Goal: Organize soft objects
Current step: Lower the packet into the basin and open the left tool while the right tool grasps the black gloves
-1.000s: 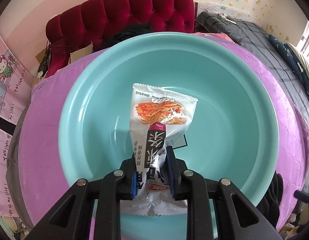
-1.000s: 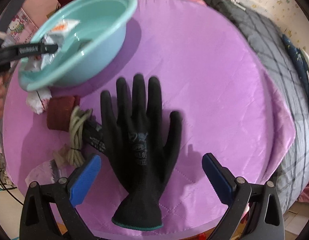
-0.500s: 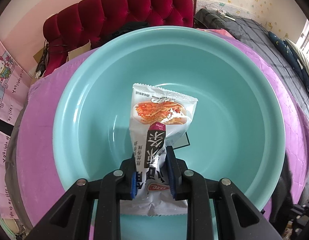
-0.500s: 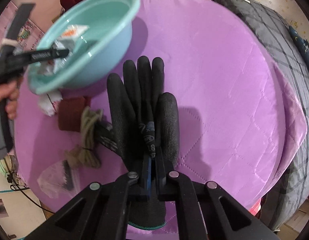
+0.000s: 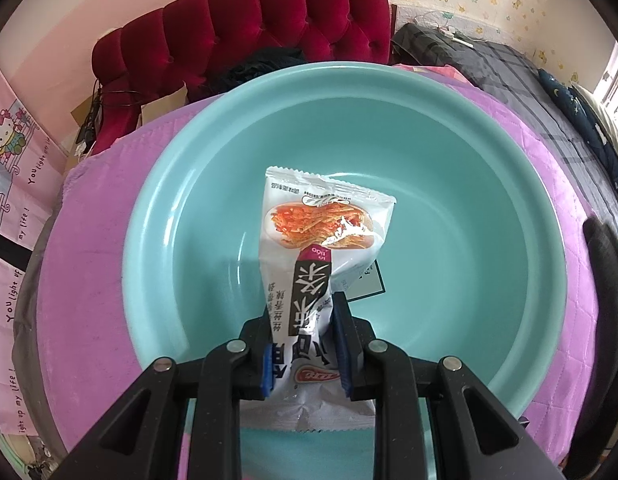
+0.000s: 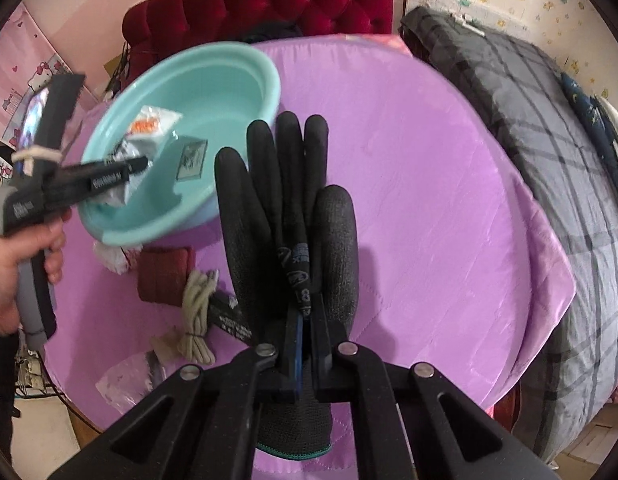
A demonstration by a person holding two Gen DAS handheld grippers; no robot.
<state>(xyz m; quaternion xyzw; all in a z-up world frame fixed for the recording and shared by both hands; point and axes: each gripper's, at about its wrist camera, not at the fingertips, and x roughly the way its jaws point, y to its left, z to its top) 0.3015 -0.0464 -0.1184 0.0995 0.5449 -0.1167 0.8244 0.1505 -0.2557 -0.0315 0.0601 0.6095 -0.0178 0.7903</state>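
Observation:
My left gripper (image 5: 304, 344) is shut on a white snack packet (image 5: 315, 248) with an orange food picture, held above the inside of a teal plastic basin (image 5: 469, 152). From the right wrist view the same left gripper (image 6: 137, 164) and packet (image 6: 149, 128) hang over the basin (image 6: 237, 76), with a hand (image 6: 17, 268) on the handle. My right gripper (image 6: 307, 324) is shut on the palm of a black work glove (image 6: 285, 216), lifted off the purple quilted cover (image 6: 429, 200); the glove's fingers point away from me.
On the cover left of the glove lie a dark red folded cloth (image 6: 163, 276), a beige coiled cord (image 6: 197, 312), a black packet (image 6: 229, 316), a clear plastic bag (image 6: 125, 380) and a crumpled white wrapper (image 6: 111, 256). A red tufted headboard (image 5: 249, 28) stands behind; grey checked bedding (image 6: 549, 152) at right.
My right gripper closed on the black glove, which lay flat, and lifted it off the cover. The left gripper kept still, holding the packet over the basin.

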